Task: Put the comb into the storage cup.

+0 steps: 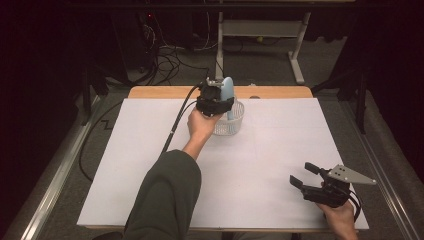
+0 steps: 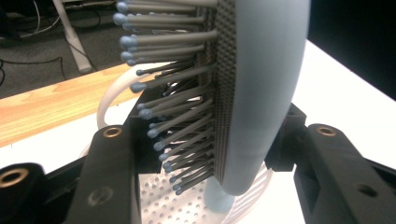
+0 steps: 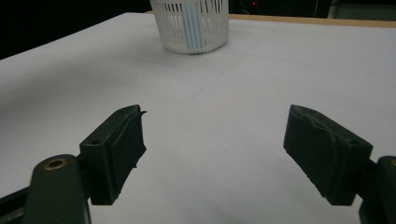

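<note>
Left tool pinching hairbrush, handle down inside basket near tabletop's far edge. Just needs letting go. Right tool spread, idle near front right corner.

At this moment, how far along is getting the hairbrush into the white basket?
Nearly done. The left gripper is shut on the blue hairbrush, which stands upright with its handle end already down inside the white basket. Left to do: open the jaws and withdraw. The right gripper rests open near the table's front edge, holding nothing.
</note>
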`<state>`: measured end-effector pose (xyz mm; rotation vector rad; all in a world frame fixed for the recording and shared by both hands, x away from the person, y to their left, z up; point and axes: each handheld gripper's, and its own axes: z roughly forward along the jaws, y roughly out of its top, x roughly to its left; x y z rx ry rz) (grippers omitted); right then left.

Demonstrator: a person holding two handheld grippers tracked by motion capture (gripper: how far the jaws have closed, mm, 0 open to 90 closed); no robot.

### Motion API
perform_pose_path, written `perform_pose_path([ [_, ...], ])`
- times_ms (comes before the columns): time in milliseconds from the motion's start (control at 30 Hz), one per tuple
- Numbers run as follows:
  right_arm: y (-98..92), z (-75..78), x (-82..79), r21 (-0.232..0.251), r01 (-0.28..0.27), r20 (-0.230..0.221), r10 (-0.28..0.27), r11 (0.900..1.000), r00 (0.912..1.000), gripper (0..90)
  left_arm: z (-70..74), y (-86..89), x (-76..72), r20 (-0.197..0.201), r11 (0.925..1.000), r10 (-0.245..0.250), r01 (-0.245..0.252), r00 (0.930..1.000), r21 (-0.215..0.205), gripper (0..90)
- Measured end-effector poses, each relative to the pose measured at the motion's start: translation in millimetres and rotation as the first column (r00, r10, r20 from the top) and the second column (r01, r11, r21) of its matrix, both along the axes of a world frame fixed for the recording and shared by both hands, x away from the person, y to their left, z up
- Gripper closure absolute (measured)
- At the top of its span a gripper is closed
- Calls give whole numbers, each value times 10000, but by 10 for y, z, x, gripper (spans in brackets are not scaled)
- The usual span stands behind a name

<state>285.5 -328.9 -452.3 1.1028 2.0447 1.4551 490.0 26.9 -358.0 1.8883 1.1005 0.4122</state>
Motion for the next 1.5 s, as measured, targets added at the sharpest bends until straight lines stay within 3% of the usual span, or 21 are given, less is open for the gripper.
perform_pose_path([
  [800, 9, -1, 3, -27, -50, -26, 50, 10000, 10000, 206, 25, 70, 18, 37, 9986, 220, -221, 9998, 483, 403],
  [867, 10, -1, 2, -21, -47, -38, 47, 10000, 10000, 206, 23, 73, 23, 56, 9984, 227, -230, 9997, 518, 362],
  [1233, 11, -2, 4, -26, -55, -40, 55, 10000, 10000, 206, 4, 148, 89, -461, 9998, -26, 35, 9989, 201, 179],
  [1500, 13, -2, 3, -3, -54, -49, 54, 10000, 10000, 206, 1, 209, 123, -799, 9999, 38, -28, 9968, 121, 115],
])
